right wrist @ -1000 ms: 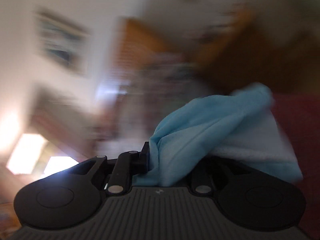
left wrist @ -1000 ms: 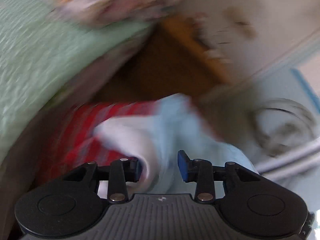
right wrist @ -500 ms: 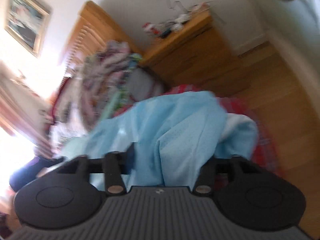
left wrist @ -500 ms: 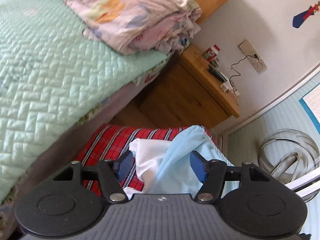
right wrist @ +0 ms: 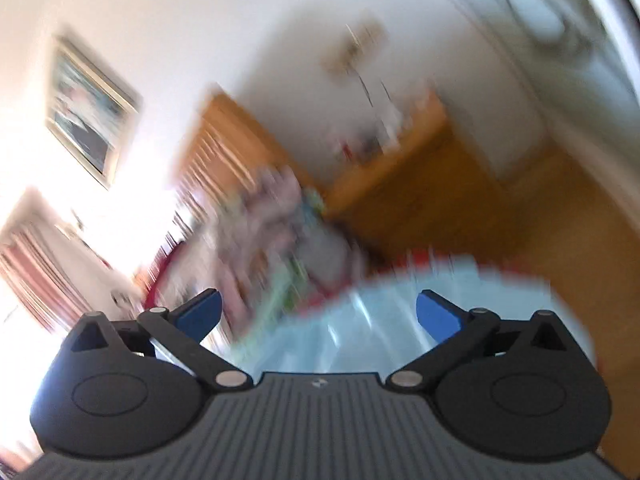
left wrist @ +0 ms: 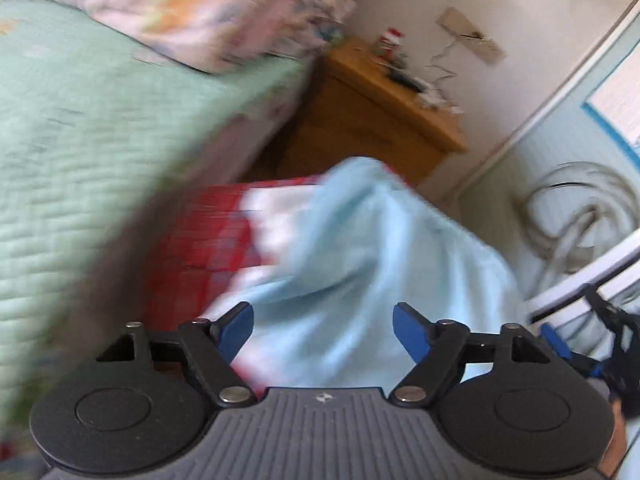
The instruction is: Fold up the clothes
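Observation:
A light blue garment (left wrist: 360,248) with a white part lies bunched on a red plaid cloth (left wrist: 200,240) beside the bed. My left gripper (left wrist: 323,326) hovers over it, jaws opening wide, blue pads clear of the fabric. In the right wrist view the same light blue garment (right wrist: 380,320) lies blurred below my right gripper (right wrist: 318,312), whose jaws are opening too, with nothing pinched between them. The tip of the right gripper (left wrist: 592,344) shows at the lower right edge of the left wrist view.
A bed with a mint green quilt (left wrist: 80,128) and a pile of folded floral bedding (left wrist: 224,12) fills the left. A wooden nightstand (left wrist: 380,112) with small items stands against the wall. A wire rack (left wrist: 576,220) and white tubes are at the right. Wooden floor (right wrist: 560,240) lies beyond.
Both grippers have let go of the light blue garment and spread wide. The garment has dropped onto the plaid cloth. Both cameras have pulled up and back from it.

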Available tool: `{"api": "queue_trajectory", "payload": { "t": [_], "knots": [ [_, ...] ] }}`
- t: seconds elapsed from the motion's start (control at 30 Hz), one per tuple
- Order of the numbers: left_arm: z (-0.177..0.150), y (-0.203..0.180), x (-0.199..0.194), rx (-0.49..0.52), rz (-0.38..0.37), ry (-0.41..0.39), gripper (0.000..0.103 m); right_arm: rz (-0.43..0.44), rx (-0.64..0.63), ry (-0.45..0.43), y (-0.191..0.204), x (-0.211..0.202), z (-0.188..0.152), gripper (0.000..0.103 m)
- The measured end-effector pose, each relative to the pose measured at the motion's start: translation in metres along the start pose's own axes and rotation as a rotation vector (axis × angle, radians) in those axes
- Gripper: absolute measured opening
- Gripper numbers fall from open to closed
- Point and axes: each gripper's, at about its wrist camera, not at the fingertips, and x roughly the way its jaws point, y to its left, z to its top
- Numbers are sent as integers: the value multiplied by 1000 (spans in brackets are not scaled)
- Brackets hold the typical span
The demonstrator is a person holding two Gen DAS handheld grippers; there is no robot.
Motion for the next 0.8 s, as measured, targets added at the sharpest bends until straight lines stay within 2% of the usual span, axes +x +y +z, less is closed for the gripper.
{"api": "queue_trajectory", "payload": {
  "t": [0.07, 0.1, 0.13, 0.17, 0.23, 0.33, 0.43, 0.53, 0.63, 0.67, 0.7, 0.77, 0.8],
  "knots": [
    [-7, 14, -34, 29, 107, -49, 88, -54, 116, 99, -13, 22, -6, 101],
    [-10, 22, -58, 53, 186, -92, 91, -71, 159, 135, -18, 31, -9, 101],
    [-13, 31, -84, 63, 288, -129, 96, -53, 139, 117, -11, 28, -14, 101],
    [-17, 39, -109, 72, 391, -167, 100, -49, 96, 90, 0, 25, -17, 101],
    [-28, 55, -165, 80, 610, -254, 101, -21, 16, 51, 27, 22, -24, 101],
    [-63, 72, -260, 43, 949, -443, 102, 85, -118, 70, 80, 24, -40, 101],
    [-116, 78, -345, 23, 1182, -619, 102, 208, -292, 129, 146, 35, -75, 101],
    [-175, 70, -402, 27, 1467, -719, 102, 368, -461, 260, 220, 45, -132, 101],
    [-227, 53, -431, 79, 1781, -773, 103, 527, -567, 472, 284, 58, -207, 101],
    [-242, 47, -437, 88, 1850, -770, 103, 576, -593, 550, 304, 62, -234, 101],
    [-257, 42, -443, 97, 1912, -765, 103, 620, -609, 637, 321, 63, -262, 100],
    [-282, 34, -452, 105, 1927, -738, 103, 689, -654, 784, 348, 59, -315, 100],
    [-294, 32, -455, 96, 1912, -718, 103, 718, -681, 842, 358, 52, -339, 100]
  ]
}}
